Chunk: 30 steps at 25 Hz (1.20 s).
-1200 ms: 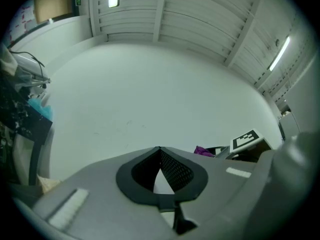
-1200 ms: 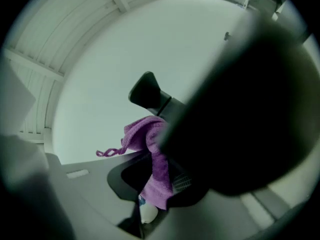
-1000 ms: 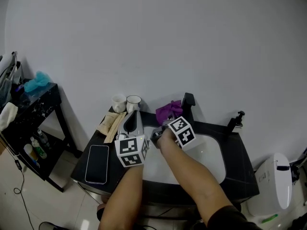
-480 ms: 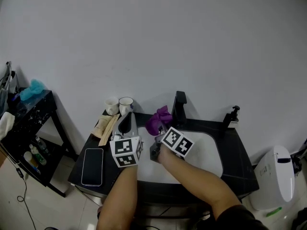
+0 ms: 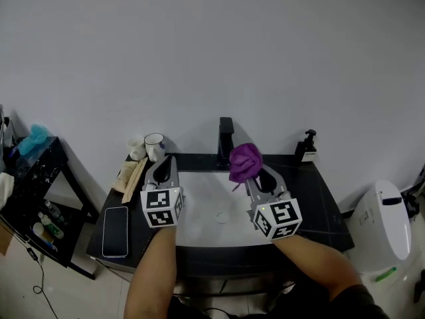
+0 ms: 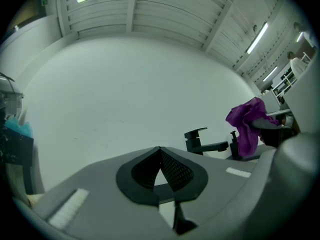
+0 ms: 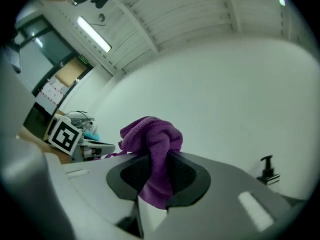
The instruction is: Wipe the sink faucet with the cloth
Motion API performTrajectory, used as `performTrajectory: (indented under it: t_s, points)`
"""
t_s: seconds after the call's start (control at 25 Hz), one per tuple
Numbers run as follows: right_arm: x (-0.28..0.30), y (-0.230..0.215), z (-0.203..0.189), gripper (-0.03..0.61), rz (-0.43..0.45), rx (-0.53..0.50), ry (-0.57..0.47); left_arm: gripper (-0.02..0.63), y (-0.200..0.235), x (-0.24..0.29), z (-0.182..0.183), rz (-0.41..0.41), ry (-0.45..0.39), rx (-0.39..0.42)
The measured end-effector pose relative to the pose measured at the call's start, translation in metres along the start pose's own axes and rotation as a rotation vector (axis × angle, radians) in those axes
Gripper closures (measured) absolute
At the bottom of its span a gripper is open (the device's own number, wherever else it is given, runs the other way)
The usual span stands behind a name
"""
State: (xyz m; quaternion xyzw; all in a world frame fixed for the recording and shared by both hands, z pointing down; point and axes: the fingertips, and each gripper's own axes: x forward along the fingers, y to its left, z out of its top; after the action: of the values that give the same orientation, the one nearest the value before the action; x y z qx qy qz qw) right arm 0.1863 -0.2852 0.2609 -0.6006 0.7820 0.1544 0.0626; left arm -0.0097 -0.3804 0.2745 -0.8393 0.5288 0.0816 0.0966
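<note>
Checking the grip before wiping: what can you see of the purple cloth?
The cloth is purple and soft, with a fine knit-like weave, and is bunched into a crumpled wad. The right gripper has its jaws shut on the lower part, so the bunch bulges past the jaw tips. It hangs in the air above the sink, just right of the faucet; no contact with the faucet shows.

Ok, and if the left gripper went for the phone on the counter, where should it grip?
Probably across the phone's two long edges near mid-length, coming straight down from above. It lies flat on the counter left of the sink, so only its thin sides offer purchase. The left gripper is shut and empty, so it would need to open first.
</note>
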Motion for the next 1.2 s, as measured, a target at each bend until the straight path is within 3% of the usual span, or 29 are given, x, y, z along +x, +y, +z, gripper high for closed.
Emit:
performTrajectory:
  t_s: [0.12, 0.24, 0.36, 0.56, 1.2]
  points:
    - [-0.005, -0.055, -0.007, 0.494, -0.142, -0.012, 0.032, 0.597, -0.012, 0.004, -0.004, -0.044, 0.019, 0.004]
    - [0.002, -0.088, -0.034, 0.494, -0.193, 0.032, 0.136, 0.597, -0.02, 0.003, -0.006, -0.073, 0.029, -0.011]
    - [0.002, -0.092, -0.053, 0.492, -0.178, 0.036, 0.188, 0.597, -0.027, 0.001, -0.006, -0.093, 0.03, -0.026]
    - [0.005, -0.084, -0.054, 0.491, -0.153, -0.077, 0.213, 0.597, -0.04, 0.002, -0.004, -0.131, 0.032, -0.013]
    - [0.008, -0.066, -0.061, 0.491, -0.063, -0.072, 0.206, 0.597, -0.055, 0.007, -0.025, -0.166, 0.124, 0.073]
